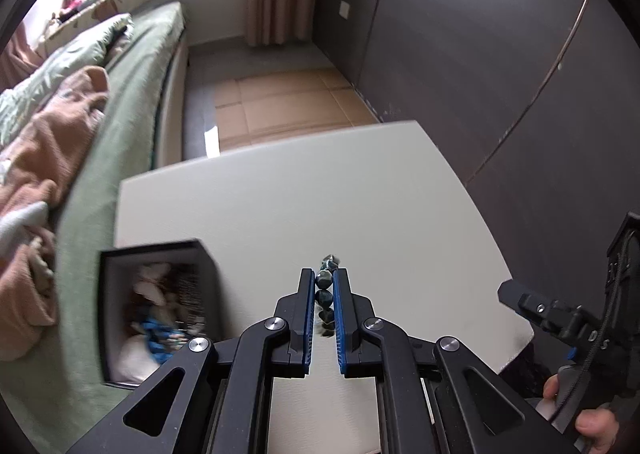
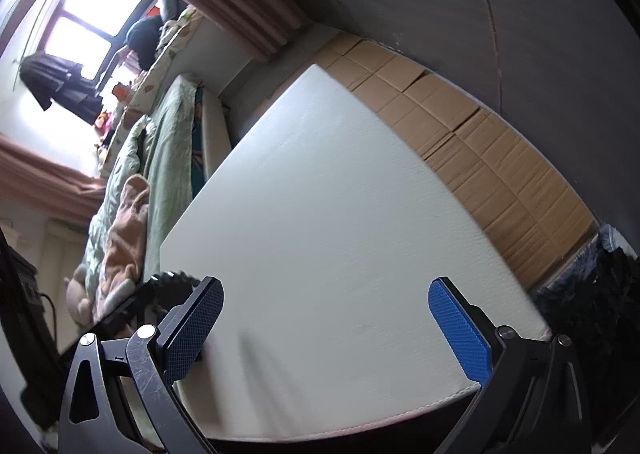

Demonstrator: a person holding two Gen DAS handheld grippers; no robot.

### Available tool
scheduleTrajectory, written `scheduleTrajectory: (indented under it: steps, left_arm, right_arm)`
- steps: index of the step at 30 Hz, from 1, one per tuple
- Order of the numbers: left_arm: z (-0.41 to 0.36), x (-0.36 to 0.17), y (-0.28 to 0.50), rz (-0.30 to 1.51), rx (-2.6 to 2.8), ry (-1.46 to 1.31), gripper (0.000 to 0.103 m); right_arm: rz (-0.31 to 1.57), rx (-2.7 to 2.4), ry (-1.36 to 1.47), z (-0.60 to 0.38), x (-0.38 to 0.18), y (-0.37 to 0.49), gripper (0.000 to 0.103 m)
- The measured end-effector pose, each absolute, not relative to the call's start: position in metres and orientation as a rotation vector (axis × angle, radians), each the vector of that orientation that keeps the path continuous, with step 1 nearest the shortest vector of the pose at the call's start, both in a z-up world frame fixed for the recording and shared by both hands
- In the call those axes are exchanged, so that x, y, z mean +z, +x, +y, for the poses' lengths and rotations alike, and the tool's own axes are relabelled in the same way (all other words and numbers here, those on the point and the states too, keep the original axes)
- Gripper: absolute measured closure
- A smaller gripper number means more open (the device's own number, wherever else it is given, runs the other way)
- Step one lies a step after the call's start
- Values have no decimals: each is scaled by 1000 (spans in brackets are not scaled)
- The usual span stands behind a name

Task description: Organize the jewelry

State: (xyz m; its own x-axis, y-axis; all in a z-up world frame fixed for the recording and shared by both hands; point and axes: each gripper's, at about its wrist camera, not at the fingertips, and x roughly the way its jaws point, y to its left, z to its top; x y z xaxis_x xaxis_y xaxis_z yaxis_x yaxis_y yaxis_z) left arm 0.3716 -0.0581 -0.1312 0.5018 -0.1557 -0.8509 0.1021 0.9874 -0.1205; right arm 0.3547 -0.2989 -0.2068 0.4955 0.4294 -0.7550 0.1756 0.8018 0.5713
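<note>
My left gripper (image 1: pixel 324 274) is shut on a strand of dark blue-green stone beads (image 1: pixel 325 294), held above the white table (image 1: pixel 320 194). The strand runs between the blue pads and sticks out past the tips. An open black jewelry box (image 1: pixel 156 310) with several pale and blue pieces inside stands at the table's left edge, left of the gripper. My right gripper (image 2: pixel 326 306) is open and empty above the table (image 2: pixel 340 214). It also shows at the right edge of the left wrist view (image 1: pixel 560 314). The box's dark edge (image 2: pixel 132 306) shows behind its left finger.
A bed with green bedding (image 1: pixel 132 102) and a pink blanket (image 1: pixel 52 158) lies left of the table. Flattened cardboard (image 1: pixel 280 102) covers the floor beyond it. A dark wall (image 1: pixel 480 54) runs along the right. A dark fuzzy thing (image 2: pixel 592 294) sits by the table's right corner.
</note>
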Motion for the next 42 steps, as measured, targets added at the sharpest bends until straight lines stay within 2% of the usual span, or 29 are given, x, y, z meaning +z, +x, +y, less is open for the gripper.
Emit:
scheduleTrajectory:
  steps: [13,27,35,37,38,39,40,41,42]
  left_arm:
    - [20,-93,364,955,-6,-66,94]
    - [75,-133,373,1006,151,-54,94]
    - [88,-146,380,1064,107,-203,93]
    - [89,-146,377,1056,101,-215,89]
    - [88,-145,376,1055,99,-219,80]
    - [88,-144,374,1052,94,-226,57]
    - [88,-143,372,1047,91,-232,43]
    - [89,-141,369,1039,88,-241,21]
    - [90,-137,364,1022,84,-255,18]
  right_arm:
    - [1064,194,639,-282,-205,354,0]
    - [1090,189,659,-286,-213,359,0]
    - [1092,190,657,-284,-214,360,0]
    - [1091,192,646,-282,-213,360,0]
    - [1091,193,645,-283,-212,359,0]
    - [1092,193,649,-283,-212,359,0]
    - [1094,196,653,-282,-211,358,0]
    - [1094,201,657,-281,-209,358,0]
    - [1091,209,657,-279,-206,356,0]
